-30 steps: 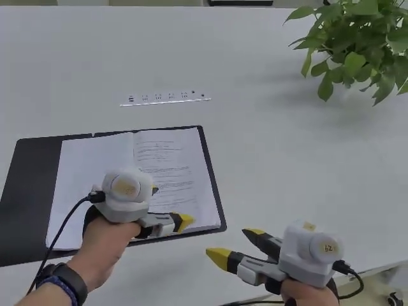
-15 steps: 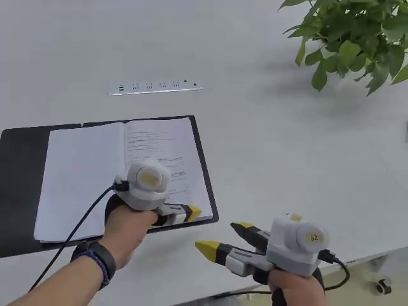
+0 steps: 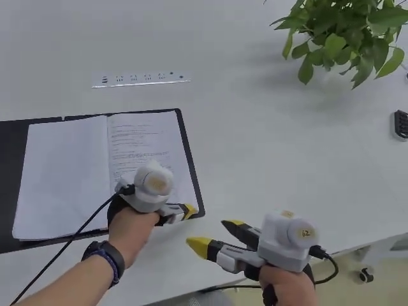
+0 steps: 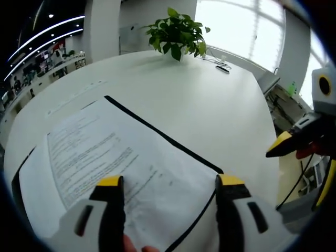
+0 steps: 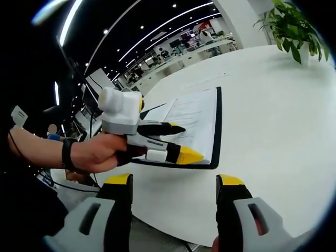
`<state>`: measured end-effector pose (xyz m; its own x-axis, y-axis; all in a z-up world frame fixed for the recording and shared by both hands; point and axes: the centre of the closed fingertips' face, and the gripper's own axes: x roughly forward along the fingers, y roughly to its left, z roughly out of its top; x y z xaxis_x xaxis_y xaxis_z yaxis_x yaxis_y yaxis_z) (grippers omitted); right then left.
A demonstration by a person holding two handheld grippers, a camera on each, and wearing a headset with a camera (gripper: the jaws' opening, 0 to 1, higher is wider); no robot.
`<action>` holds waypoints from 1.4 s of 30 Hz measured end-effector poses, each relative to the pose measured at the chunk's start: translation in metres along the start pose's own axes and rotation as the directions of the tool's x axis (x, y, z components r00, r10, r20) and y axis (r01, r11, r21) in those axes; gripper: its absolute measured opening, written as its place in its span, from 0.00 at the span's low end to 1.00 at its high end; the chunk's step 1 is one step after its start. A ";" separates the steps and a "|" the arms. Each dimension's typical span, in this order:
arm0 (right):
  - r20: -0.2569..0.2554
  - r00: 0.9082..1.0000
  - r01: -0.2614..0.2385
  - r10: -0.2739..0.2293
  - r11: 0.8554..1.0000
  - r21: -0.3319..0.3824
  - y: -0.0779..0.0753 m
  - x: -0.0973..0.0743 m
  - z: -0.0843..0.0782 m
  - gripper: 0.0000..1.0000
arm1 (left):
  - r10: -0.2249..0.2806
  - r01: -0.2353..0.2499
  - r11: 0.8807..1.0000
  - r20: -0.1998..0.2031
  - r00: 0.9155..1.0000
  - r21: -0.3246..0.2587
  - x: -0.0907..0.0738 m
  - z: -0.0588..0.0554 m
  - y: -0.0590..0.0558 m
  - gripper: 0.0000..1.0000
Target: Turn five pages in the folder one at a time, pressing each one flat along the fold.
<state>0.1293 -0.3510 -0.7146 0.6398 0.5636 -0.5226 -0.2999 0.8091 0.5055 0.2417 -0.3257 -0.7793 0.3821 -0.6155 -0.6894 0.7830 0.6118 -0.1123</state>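
How many pages have been turned cannot be read from here. No leaf is lifted, so the likely judgement is that a turn is about to begin and much of the task may remain. The flat black folder [image 3: 9, 159] lies open on the white table [image 3: 268, 159], directly under and ahead of the left claw [image 3: 185, 211]. Its right-hand white printed sheet [image 3: 143, 146] lies smooth. A blank white sheet [image 3: 64, 172] lies flat beyond the fold, further from that claw. The left claw's jaws stand wide apart, astride the printed sheet's near corner; whether they touch it cannot be told. The right claw [image 3: 217, 233] hangs beside it, off the folder, with its jaws spread wide and holding nothing.
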 end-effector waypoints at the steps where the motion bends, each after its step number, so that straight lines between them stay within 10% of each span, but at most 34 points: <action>1: -0.002 1.000 0.000 0.000 1.000 0.000 0.000 0.001 0.000 0.63 | 0.005 -0.005 1.000 -0.004 1.000 0.014 0.000 -0.001 0.001 0.70; 5: -0.012 1.000 -0.008 0.007 1.000 -0.009 0.003 0.005 0.000 0.63 | 0.007 -0.005 0.995 -0.019 1.000 0.100 0.000 -0.006 0.002 0.68; 19: -0.003 1.000 -0.026 0.026 1.000 -0.017 0.005 0.012 0.010 0.61 | -0.022 0.023 0.994 -0.012 1.000 0.111 -0.002 -0.006 0.009 0.60; 42: 0.026 0.997 -0.074 0.076 0.996 -0.052 -0.013 0.065 0.053 0.54 | -0.036 0.037 0.999 0.029 0.999 -0.024 -0.020 -0.013 0.021 0.39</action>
<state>0.2119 -0.3334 -0.7190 0.6332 0.6188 -0.4650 -0.3831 0.7726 0.5063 0.2446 -0.2941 -0.7773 0.3673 -0.6513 -0.6640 0.7847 0.6003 -0.1547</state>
